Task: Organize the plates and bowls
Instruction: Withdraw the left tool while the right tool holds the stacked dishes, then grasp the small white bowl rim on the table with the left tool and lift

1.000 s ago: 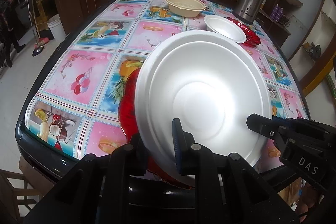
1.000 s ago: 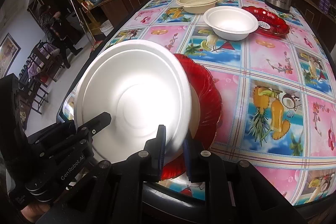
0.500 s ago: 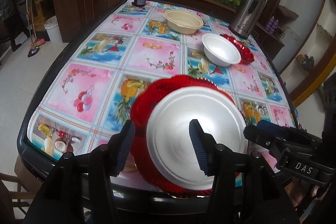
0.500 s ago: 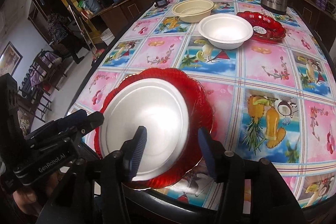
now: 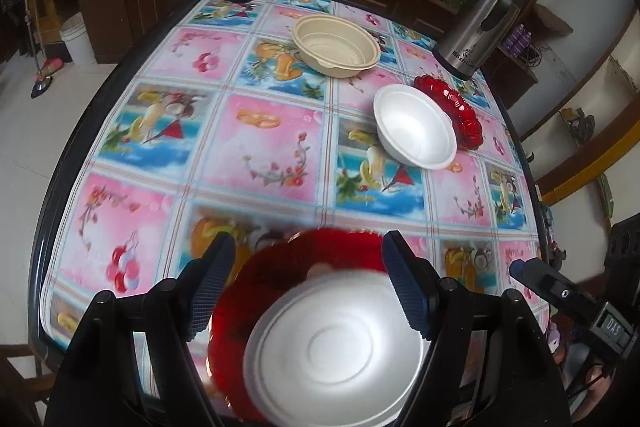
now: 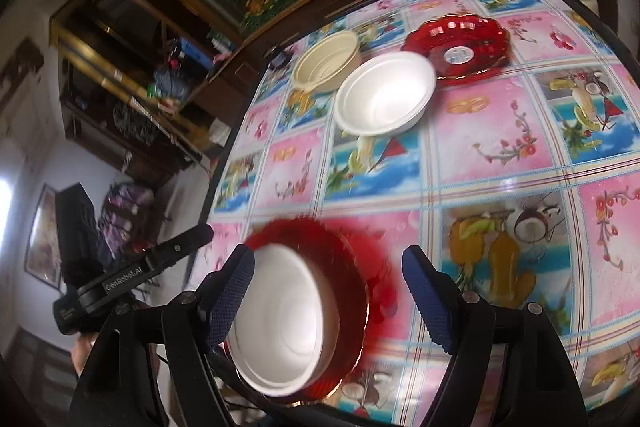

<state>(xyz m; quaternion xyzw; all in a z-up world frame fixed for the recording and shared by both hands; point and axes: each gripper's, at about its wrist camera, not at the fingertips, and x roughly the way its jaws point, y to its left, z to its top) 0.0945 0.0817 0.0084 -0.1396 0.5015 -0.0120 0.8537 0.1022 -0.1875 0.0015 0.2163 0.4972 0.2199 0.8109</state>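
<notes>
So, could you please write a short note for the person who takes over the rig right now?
Left tool: open, holding nothing. Right tool: open, holding nothing.
Near table edge: the white plate lies on the large red plate; this stack looks done.
Far side: the white bowl stands beside the small red plate and partly hides it from the left view; whether they touch is unclear. The beige bowl stands apart, further back. A steel kettle is at the far right edge.
Left to do: probably gather the two bowls and the small red plate. Both views are blurred near the stack.
</notes>
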